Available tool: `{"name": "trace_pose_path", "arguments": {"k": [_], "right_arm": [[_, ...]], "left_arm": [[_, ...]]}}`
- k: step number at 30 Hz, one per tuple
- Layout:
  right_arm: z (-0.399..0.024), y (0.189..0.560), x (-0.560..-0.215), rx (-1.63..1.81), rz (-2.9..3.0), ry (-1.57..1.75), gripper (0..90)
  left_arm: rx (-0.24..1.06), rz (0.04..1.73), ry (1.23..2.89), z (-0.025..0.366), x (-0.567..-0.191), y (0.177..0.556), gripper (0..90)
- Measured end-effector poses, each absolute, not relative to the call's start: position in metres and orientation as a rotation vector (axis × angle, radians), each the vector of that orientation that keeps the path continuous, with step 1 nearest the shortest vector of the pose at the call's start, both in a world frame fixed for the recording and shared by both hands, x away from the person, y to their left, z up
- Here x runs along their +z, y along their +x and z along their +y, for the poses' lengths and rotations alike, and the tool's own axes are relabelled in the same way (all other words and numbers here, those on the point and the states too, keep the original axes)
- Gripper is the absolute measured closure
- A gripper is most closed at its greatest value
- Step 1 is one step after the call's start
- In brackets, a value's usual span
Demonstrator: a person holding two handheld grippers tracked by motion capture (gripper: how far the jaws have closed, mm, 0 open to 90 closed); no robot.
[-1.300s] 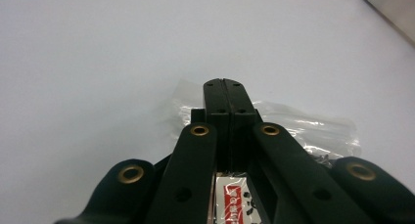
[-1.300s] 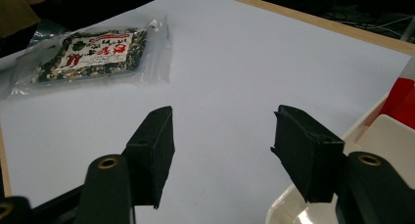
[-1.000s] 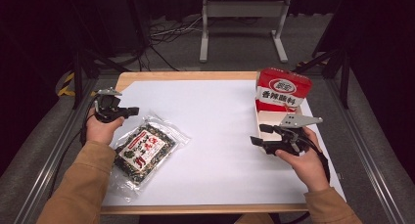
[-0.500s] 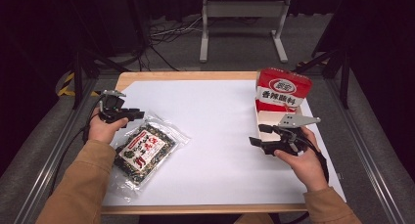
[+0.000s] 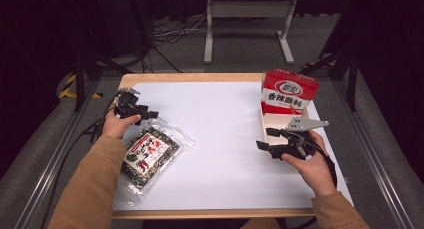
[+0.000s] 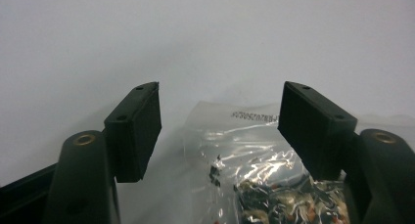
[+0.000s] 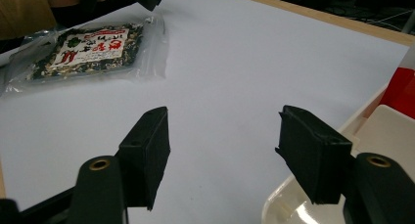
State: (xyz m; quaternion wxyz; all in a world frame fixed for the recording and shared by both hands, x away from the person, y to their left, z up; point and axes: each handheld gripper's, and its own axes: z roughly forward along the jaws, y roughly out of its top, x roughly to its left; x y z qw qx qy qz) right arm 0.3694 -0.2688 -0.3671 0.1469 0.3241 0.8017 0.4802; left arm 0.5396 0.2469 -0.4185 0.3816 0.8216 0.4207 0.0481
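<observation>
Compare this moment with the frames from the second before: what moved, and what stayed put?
The left tool came down toward the sealed top edge of the snack bag, and its jaws have just been opening; in the left gripper view the bag's clear edge lies between them, not pinched. The right tool kept its place beside the red box, jaws open and holding nothing. Bag and box have not shifted.

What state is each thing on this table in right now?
Snack bag: sealed, lying flat on the white sheet, not gripped.
Red box: open, lid standing up, pale tray in front.
Left hand-held gripper: jaws have just been opening, at the bag's clear edge.
Right hand-held gripper: open, holding nothing, beside the tray.
</observation>
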Motion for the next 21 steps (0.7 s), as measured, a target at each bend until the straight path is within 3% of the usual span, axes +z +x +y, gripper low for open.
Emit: {"name": "trace_pose_path", "arguments": {"k": [14,17,21], "right_arm": [[-0.275,0.363,-0.370,1.374,2.294,0.959,35.7],[-0.275,0.363,-0.370,1.369,2.297,0.959,35.6],[-0.274,0.364,-0.371,1.366,2.302,0.958,35.6]], "left_arm": [[0.063,1.047,2.123,0.243,-0.439,0.548,29.6],[0.045,1.027,2.140,0.242,-0.440,0.547,33.1],[0.050,0.993,2.158,0.239,-0.439,0.544,45.6]]}}
